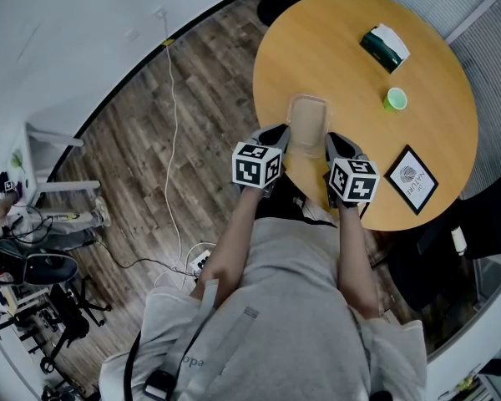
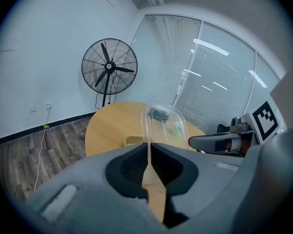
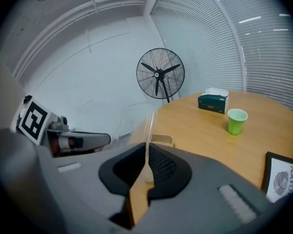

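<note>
Pale grey T-shirt [image 1: 296, 282], a grey hand-held tool on each side.
The left tool [image 1: 277, 134] and right tool [image 1: 335, 140] each carry a white cube with black square markers; the jaws are lined in black.

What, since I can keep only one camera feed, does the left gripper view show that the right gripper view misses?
Only the left gripper view: the wood floor beside the table, and the domed body of the clear lid. Only the right gripper view: a framed leaf print lying on the table. Both: the standing fan, the round table, the beige tray, and jaws shut on the clear lid's edge.
</note>
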### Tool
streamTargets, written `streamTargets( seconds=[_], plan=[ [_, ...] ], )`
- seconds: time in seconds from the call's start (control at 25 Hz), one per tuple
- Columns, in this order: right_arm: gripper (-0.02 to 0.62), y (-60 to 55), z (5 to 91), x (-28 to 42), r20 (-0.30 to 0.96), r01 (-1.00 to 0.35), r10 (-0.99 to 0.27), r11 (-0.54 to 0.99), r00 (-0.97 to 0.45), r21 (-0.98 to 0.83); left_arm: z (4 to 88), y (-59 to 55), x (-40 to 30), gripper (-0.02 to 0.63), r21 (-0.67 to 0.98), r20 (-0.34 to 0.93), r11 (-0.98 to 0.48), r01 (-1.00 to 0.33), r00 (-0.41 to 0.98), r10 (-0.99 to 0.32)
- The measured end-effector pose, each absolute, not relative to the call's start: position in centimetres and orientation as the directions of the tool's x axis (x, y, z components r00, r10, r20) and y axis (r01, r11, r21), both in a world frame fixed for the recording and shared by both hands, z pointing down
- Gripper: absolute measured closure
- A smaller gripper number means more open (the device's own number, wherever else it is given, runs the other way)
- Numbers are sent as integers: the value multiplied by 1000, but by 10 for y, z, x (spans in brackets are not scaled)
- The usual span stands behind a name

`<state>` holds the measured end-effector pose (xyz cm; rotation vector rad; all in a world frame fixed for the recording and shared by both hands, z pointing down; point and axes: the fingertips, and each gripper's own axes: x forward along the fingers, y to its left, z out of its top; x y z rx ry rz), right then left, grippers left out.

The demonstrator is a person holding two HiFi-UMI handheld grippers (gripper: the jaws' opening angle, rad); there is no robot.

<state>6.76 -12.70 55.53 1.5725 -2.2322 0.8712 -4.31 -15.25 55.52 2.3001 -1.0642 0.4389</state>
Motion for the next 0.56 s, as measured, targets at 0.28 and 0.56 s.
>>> streamTargets(
  seconds=[0.28, 0.56],
  plan=[
    [575, -127, 553, 65, 537, -920, -755, 231, -375, -318, 554, -153, -45, 581, 348, 503, -523, -778, 626, -596],
    [575, -127, 555, 65, 539, -917, -750, 236, -382, -322, 555, -153, -45, 581, 344, 505, -522, -780, 623, -597]
  ],
)
